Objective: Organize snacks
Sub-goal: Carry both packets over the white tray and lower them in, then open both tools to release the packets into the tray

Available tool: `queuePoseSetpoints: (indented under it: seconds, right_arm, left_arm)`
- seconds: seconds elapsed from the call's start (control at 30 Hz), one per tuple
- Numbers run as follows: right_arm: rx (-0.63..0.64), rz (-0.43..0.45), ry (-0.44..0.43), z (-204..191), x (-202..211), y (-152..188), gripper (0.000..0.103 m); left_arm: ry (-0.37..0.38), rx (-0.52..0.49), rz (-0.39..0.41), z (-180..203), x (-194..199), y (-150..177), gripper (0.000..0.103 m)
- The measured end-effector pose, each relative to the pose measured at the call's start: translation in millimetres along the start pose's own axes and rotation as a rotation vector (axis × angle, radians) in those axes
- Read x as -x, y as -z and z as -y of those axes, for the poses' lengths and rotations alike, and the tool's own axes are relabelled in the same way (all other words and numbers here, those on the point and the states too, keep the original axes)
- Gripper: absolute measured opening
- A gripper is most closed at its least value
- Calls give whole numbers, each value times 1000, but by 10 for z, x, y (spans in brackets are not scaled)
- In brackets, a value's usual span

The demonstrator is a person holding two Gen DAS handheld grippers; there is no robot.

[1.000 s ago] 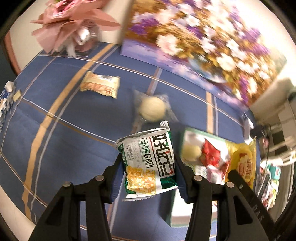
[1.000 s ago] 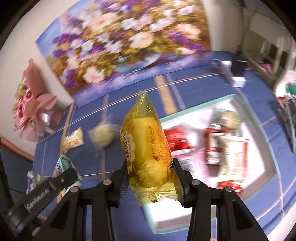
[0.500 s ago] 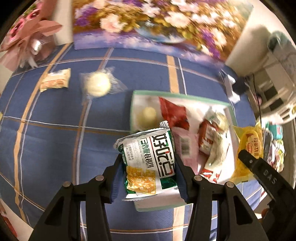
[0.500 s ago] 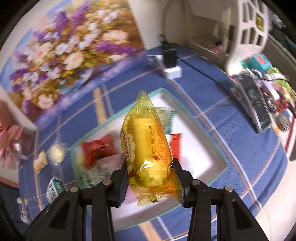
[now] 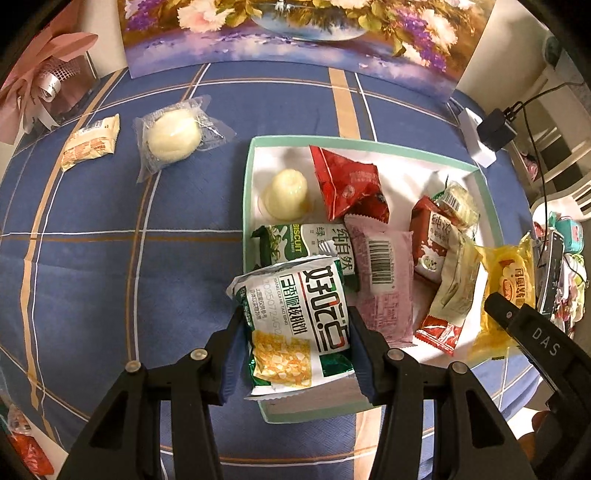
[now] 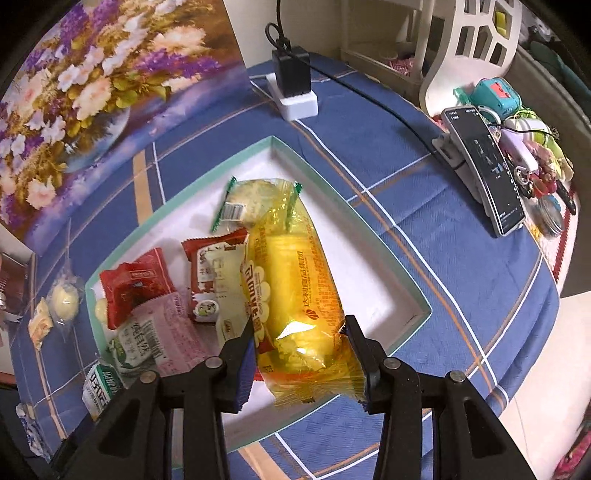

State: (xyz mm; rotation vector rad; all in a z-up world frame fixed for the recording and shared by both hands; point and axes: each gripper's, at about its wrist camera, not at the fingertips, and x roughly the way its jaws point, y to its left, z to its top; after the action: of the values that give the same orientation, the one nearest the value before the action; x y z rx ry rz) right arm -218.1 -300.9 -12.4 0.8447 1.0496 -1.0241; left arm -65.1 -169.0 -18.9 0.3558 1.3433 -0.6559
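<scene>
Left gripper [image 5: 295, 354] jaws clamped on crinkly green-white packet [image 5: 295, 325], long axis up-frame, right gripper [image 6: 299, 354] jaws pinching glossy yellow oblong bag [image 6: 291, 288], tilted upper-left, both over shallow rectangular teal-rimmed tray [image 5: 246, 192], frame centre.

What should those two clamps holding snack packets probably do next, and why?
Probably lower a little and let go. The left gripper holds the green-and-white packet and the right gripper the yellow packet, both already over the mint-rimmed tray where other snacks lie.

A home: blue plaid tablecloth [image 5: 147, 258], flower painting [image 5: 295, 29], phone [image 6: 484, 170].
</scene>
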Motion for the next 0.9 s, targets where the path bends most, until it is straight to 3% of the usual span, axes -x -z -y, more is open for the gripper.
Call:
queuePoseSetpoints:
  seconds: [0.17,0.23,0.3,0.5,0.67,0.73,0.9]
  right_arm:
    - [-18,-33,18,51,-97,8,46]
    - [-23,-39,12,68,-114,8,51]
    - [-25,-34,12,78,-105,8,61]
    - [-26,-15,-3,60,-36,-3,62]
    - [-13,-2,-24,23,3,-19,69]
    - [-3,15,-38,-8,27,-24,75]
    - [22,69,-91,-136,118,-25,97]
  left_arm:
    - [3,4,-14,13,-27,4,55]
    - [3,6,-3,21,-4,0,66]
    - [6,9,4,14,26,-11,69]
    - [9,28,27,-56,119,-45,73]
    - [-14,98,54,-244,168,-90,78]
    - [-49,146,74,-375,187,-115,93]
    - [-104,239,104,-671,209,-155,96]
